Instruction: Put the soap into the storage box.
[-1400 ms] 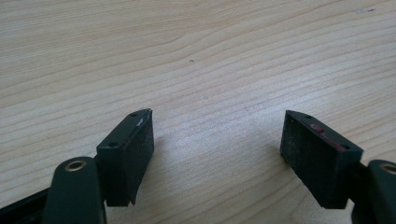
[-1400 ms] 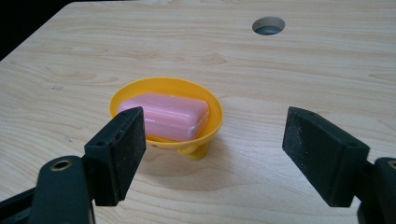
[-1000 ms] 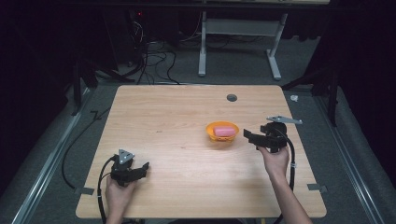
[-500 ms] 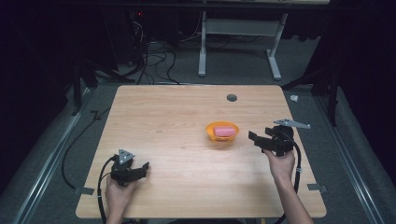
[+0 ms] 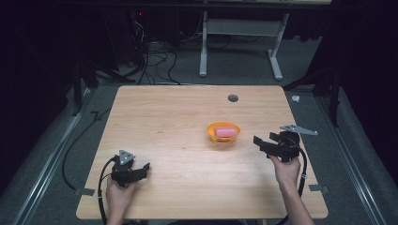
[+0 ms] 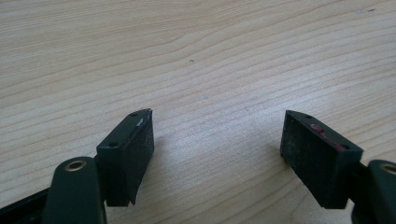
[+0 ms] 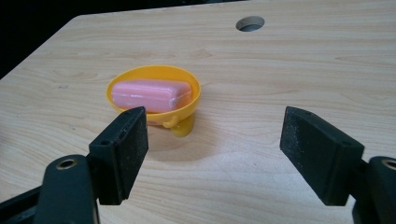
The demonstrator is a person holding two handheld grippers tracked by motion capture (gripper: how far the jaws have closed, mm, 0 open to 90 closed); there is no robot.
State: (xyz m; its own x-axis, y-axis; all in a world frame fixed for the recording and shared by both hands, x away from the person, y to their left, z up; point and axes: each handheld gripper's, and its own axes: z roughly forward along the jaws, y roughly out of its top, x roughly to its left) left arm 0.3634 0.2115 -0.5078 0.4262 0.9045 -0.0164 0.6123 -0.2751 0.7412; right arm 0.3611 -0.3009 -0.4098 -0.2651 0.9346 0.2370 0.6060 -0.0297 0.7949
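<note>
Worktop [image 5: 169,117]: light wood, with a round cable hole [image 5: 233,98] near the far edge. Right of centre sits a yellow dish [image 5: 223,132], upright on short feet, with a pink soap bar [image 5: 225,131] lying flat inside.

Right gripper [image 5: 263,143] hangs just right of the dish and apart from it, jaws pointing at it. They have just been closing and now stand partly open with nothing between them. Left gripper [image 5: 141,169] is well apart at the near-left, jaws parted over bare wood, holding nothing.

Judgement: the step in hand looks like an approach on the dish or soap. To do it well, the jaws should open wider before advancing, centre the gap on the target, come in low and level, and close on the long sides of the bar so the dish neither tips nor slides.
</note>
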